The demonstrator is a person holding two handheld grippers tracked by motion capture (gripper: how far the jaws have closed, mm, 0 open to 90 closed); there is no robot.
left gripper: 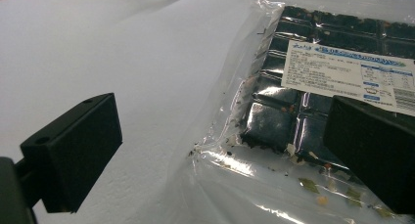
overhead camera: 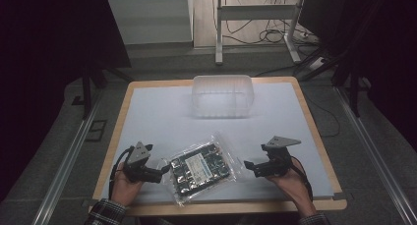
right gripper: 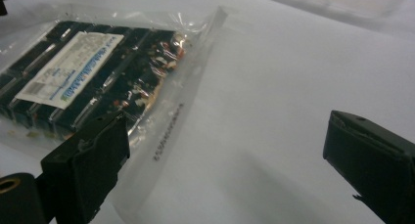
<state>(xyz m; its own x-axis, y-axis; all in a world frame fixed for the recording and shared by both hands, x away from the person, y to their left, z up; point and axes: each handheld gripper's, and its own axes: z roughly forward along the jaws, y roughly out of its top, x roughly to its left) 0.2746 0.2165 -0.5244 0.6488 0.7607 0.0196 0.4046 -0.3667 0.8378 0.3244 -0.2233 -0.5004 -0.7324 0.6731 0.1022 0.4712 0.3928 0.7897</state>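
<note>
Flanking packet [overhead camera: 202,172], both grippers agape

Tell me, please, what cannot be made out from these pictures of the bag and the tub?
- Label on the bag: print too small in the high view, blurred in the left gripper view, partly covered by a jaw.
- Tub: its cloudy walls hide whether anything is inside; in the right gripper view the top edge cuts it off.
- Bag's dark blocks: what they are is unclear.

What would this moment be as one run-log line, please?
left gripper: open, at bag edge | right gripper: open, beside bag | clear plastic bag of dark blocks: flat on table
</note>
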